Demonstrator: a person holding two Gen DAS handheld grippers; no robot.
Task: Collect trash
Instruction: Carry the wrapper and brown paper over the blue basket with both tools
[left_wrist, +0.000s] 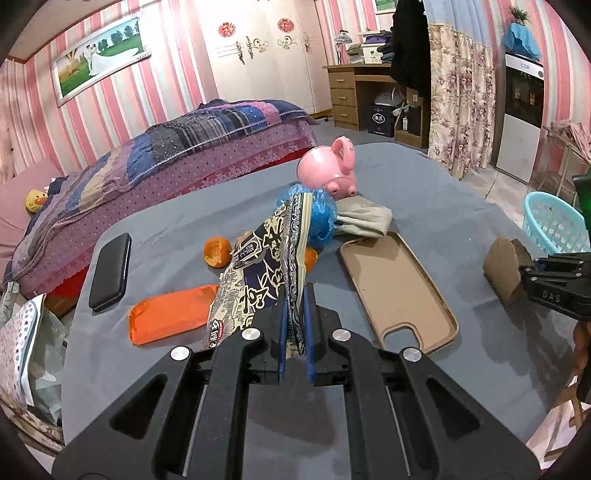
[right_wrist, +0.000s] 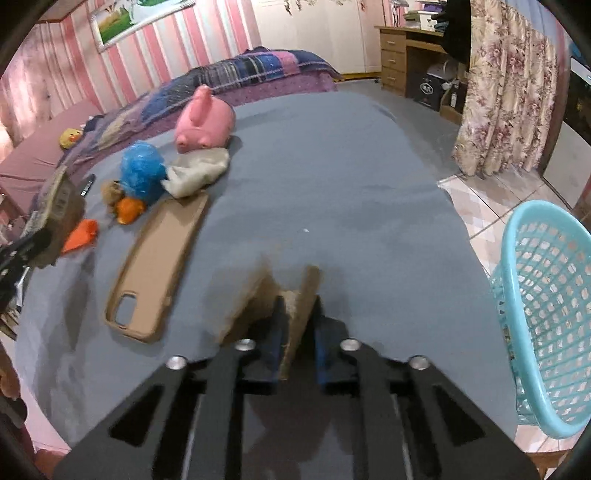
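The left gripper (left_wrist: 295, 325) is clamping its jaws on the lower edge of a glossy printed wrapper (left_wrist: 258, 273), a flat foil-like packet with dark blue and cream patterning that is standing up from the jaws over the grey cloth of the worktop (left_wrist: 424, 192). The right gripper (right_wrist: 297, 332) is pinching a folded scrap of brown cardboard (right_wrist: 295, 295), rough and matt; the jaws are closed tight on one flap while the other flap is splaying out to the left (motion blur is softening its edges).

Just beyond the left gripper, an orange packet (left_wrist: 170, 317), smooth and pillow-shaped, is lying flat, with a black rectangular case (left_wrist: 110, 271) beside it near the worktop's left edge. A tan phone cover (left_wrist: 395, 291), rubbery and lying open side up, is sitting between the two grippers. Further on, pieces of orange peel (left_wrist: 218, 251) are lying by a crumpled blue plastic bag (left_wrist: 321, 218), which is touching a bunched beige cloth (left_wrist: 364, 218). Behind these, a pink plastic pig (left_wrist: 328, 170) is lying tipped over.

Off the worktop's right edge, a light blue lattice basket (right_wrist: 546, 314) is standing on the tiled floor, near the right gripper. In the distance, a bed (left_wrist: 166, 155) with a patchwork quilt is running along the striped wall.
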